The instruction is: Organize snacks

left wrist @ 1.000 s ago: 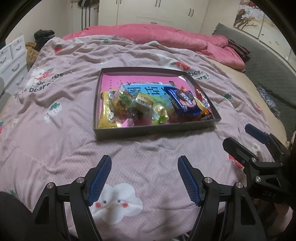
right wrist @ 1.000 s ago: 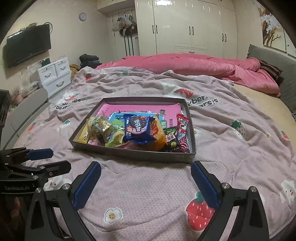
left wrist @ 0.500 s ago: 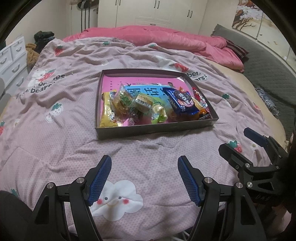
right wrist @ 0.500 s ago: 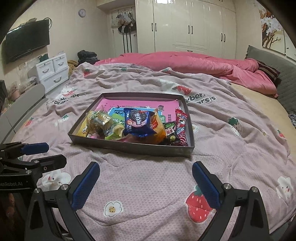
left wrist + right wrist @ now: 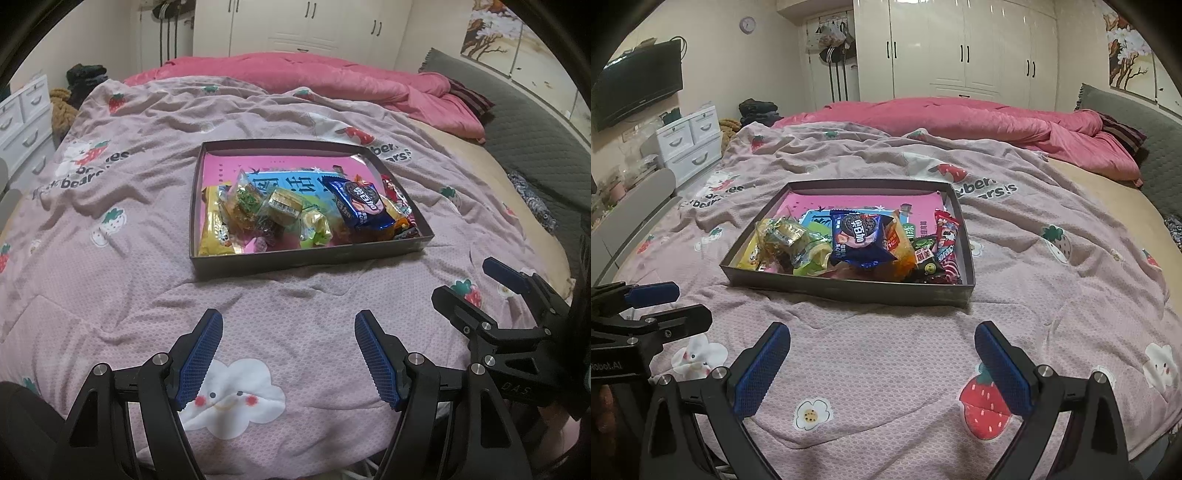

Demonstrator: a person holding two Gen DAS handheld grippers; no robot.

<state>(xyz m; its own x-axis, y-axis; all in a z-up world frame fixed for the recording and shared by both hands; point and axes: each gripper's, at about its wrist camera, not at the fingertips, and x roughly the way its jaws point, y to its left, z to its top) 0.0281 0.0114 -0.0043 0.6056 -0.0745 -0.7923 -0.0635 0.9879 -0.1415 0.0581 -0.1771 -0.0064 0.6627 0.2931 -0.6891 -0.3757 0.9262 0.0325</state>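
A shallow dark box (image 5: 310,258) (image 5: 849,290) lies on the bed and holds several snack packets over a pink and blue book. A blue Oreo packet (image 5: 360,203) (image 5: 857,238) lies on top, with yellow and green packets (image 5: 251,206) to its left and a red stick packet (image 5: 947,240) at the right side. My left gripper (image 5: 288,350) is open and empty, above the blanket short of the box. My right gripper (image 5: 882,360) is open and empty, also short of the box. Each gripper shows in the other's view, the right (image 5: 476,291) and the left (image 5: 668,306).
The bed is covered by a mauve strawberry-print blanket (image 5: 110,229) (image 5: 1052,280). A pink duvet (image 5: 960,118) is bunched at the far side, with a grey headboard (image 5: 1145,122) at right. White drawers (image 5: 690,144) and a wall TV (image 5: 637,81) stand left of the bed.
Both grippers have drawn back slightly and risen; the box looks a little farther and more centred. Both stay open and empty.
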